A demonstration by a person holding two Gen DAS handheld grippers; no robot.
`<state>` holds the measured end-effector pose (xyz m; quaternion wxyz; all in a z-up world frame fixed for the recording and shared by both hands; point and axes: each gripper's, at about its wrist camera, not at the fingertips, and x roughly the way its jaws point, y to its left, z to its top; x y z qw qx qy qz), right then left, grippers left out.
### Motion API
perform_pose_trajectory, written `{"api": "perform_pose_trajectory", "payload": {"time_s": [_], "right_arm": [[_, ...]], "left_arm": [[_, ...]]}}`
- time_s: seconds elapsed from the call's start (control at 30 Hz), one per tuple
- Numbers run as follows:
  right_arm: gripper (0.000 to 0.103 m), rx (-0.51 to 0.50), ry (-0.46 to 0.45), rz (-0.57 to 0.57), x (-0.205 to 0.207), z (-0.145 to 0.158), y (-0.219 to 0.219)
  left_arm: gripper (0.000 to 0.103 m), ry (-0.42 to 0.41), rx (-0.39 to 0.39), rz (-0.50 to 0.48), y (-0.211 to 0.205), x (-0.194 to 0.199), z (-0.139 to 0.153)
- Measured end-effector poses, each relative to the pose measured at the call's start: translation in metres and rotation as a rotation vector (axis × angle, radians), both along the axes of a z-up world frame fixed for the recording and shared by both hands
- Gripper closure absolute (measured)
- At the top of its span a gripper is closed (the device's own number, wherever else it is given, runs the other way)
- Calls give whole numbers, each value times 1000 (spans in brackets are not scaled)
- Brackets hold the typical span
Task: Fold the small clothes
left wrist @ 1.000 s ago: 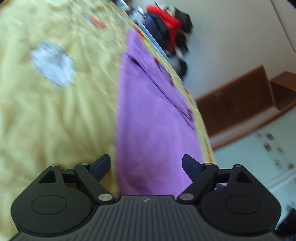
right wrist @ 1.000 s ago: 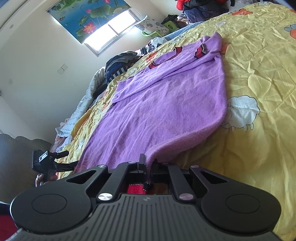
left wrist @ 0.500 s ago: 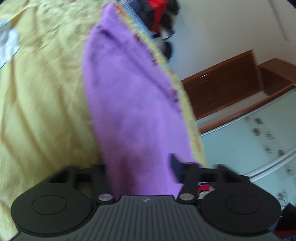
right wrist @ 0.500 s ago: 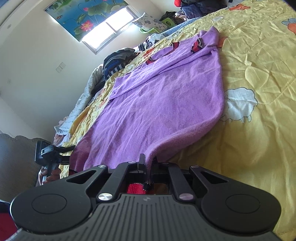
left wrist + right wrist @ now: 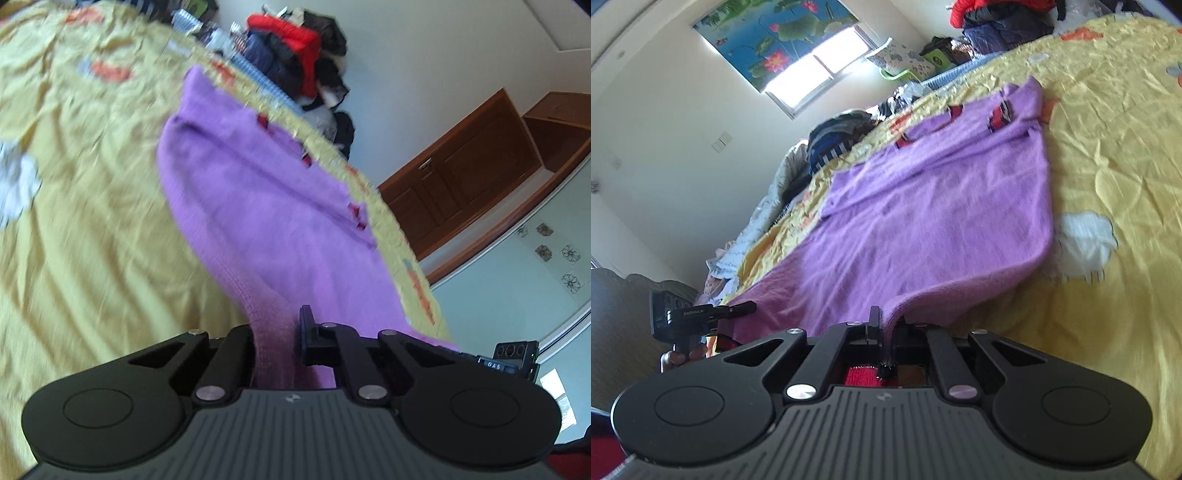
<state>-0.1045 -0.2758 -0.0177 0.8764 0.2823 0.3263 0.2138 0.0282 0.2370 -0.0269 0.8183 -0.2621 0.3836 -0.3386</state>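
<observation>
A purple knitted garment [image 5: 934,221] with red trim lies spread on the yellow bedsheet [image 5: 1115,155]. My left gripper [image 5: 275,332] is shut on the near hem of the purple garment [image 5: 258,206], with a bunch of cloth pinched between its fingers. In the right wrist view my right gripper [image 5: 886,325] is shut on the other near corner, the hem pulled up into its jaws. The left gripper [image 5: 701,317] also shows at the far left of that view, held in a hand at the garment's edge.
A pile of red and dark clothes [image 5: 299,55] sits at the far end of the bed. More bundled clothes [image 5: 834,140] lie by the wall under a window [image 5: 820,70]. A brown wooden cabinet [image 5: 461,173] stands beyond the bed's right edge.
The left gripper's jaws closed from wide apart onto the garment's hem, and it lifted and shifted along the hem. The right gripper kept its grip and hardly moved.
</observation>
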Motion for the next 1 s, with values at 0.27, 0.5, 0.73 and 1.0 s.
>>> {"api": "perform_pose_trajectory", "payload": {"time_s": [0.27,0.5,0.73,1.0], "right_arm": [[93,16,-59,-63,17,15,-12],[93,14,-91,-122,35,20,-23],[93,-41,-109,-195,58,23,-26],[93,-84,-109,-271,79,20,-26]], "left_arm": [[96,-124,29,62,-17,7,31],[96,-194,64,139,-25,16,48],[96,-228,188,213,-44,36,62],[96,-222,267,317,-59,55,59]]}}
